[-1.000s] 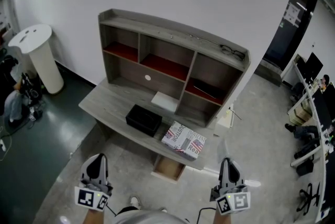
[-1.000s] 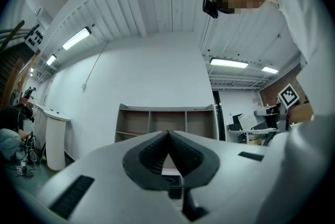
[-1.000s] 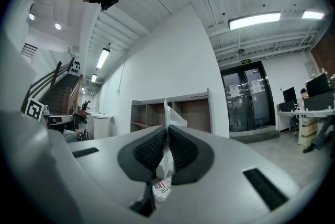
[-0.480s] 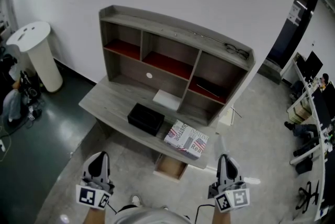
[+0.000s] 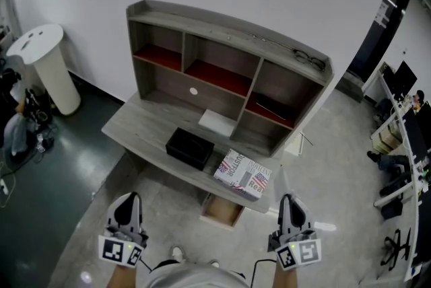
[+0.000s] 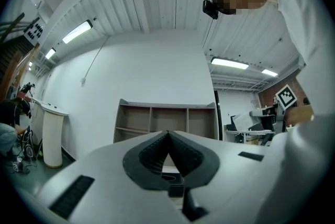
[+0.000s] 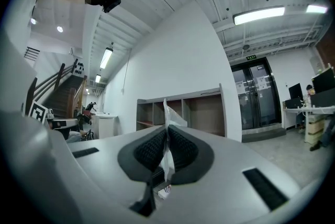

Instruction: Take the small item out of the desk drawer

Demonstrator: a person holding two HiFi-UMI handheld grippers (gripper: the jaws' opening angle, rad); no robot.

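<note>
bench (image 5: 135, 128) has drifted slightly up-frame; small item (image 7: 170, 113) is already pinched in right gripper (image 7: 166, 131), drawer (image 5: 222, 209) left open; left gripper (image 6: 168, 136) fingers closed, empty.

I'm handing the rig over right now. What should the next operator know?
Left gripper: shut, nothing between its fingers.
Right gripper: shut on a thin clear packet, held back from the desk.
Drawer: open, under the desk's front edge.
Done: the packet is out of the drawer.
Left: probably set the packet down and push the drawer shut.
</note>
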